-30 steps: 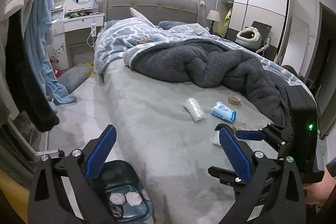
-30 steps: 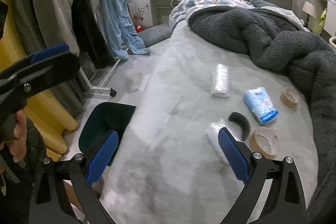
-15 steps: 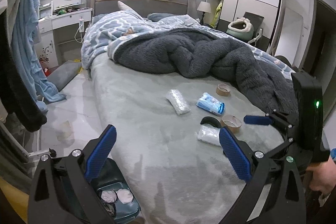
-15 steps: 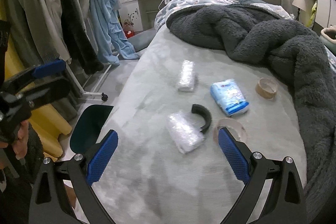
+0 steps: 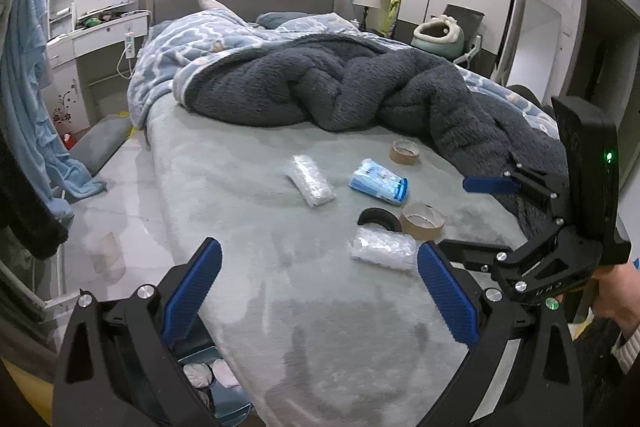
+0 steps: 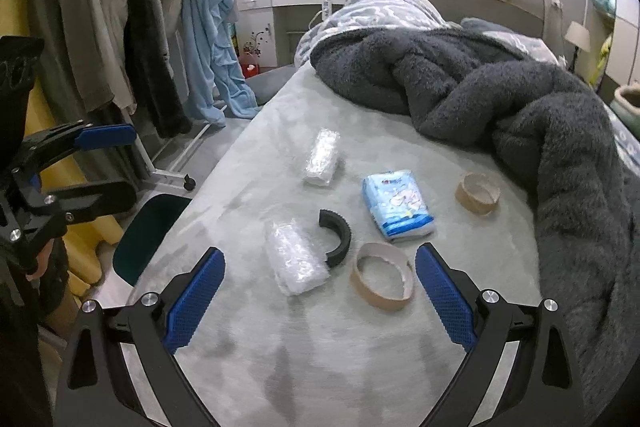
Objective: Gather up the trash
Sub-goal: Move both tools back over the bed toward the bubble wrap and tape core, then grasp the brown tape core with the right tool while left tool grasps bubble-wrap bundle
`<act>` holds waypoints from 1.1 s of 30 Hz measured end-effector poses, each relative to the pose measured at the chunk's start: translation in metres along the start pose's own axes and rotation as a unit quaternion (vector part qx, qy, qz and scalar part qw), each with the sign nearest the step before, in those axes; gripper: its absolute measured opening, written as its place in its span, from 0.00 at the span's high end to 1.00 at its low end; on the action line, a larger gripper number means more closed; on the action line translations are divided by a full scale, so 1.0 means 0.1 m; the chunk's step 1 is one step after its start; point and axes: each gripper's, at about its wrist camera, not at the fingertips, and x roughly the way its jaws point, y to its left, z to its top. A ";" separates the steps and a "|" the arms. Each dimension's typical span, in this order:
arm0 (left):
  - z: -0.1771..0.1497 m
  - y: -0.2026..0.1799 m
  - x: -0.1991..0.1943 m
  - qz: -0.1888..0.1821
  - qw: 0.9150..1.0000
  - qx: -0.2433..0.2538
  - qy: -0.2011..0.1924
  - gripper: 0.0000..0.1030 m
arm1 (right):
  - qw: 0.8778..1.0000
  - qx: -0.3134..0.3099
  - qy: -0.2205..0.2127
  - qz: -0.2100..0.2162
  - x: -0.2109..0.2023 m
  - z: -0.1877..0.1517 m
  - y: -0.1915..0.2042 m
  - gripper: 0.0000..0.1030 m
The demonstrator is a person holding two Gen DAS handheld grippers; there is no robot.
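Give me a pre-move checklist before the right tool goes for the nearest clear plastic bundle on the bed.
1. Right tool open and empty: ok.
2. Left tool open and empty: ok.
3. Nearest clear plastic bundle in plain view between the right tool's fingers: ok.
4. Bundle free of neighbours: not ok, the black curved piece lies against its far end; the empty tape roll sits just beside it.
5. Trash bin open beside the bed, some trash already inside: ok.
6. Room left in the bin: cannot tell, mostly hidden by the left tool.
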 end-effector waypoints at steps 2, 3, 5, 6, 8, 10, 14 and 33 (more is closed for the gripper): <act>0.00 -0.02 0.04 -0.003 1.000 0.002 0.003 0.03 | 1.000 -0.011 0.000 0.002 0.00 -0.02 -0.02 0.06; 0.00 -0.04 0.05 -0.004 1.000 0.004 0.005 0.03 | 1.000 -0.015 0.000 0.004 0.00 -0.03 -0.04 0.06; -0.01 -0.07 0.10 -0.006 1.000 0.009 0.010 0.03 | 1.000 -0.017 0.004 0.007 0.03 -0.07 -0.09 0.06; -0.02 -0.08 0.12 -0.008 1.000 0.011 0.012 0.03 | 1.000 -0.016 0.007 0.010 0.05 -0.08 -0.11 0.06; -0.02 -0.09 0.15 -0.011 1.000 0.013 0.016 0.03 | 1.000 -0.014 0.009 0.014 0.07 -0.11 -0.18 0.06; -0.03 -0.12 0.19 -0.017 1.000 0.015 0.019 0.03 | 1.000 -0.011 0.011 0.019 0.10 -0.14 -0.24 0.06; -0.04 -0.17 0.26 -0.029 0.999 0.025 0.024 0.03 | 0.999 -0.013 0.015 0.030 0.12 -0.17 -0.34 0.06; -0.06 -0.45 0.81 -0.063 0.994 0.065 0.059 0.04 | 0.997 -0.020 0.052 0.052 0.49 -0.29 -0.64 0.33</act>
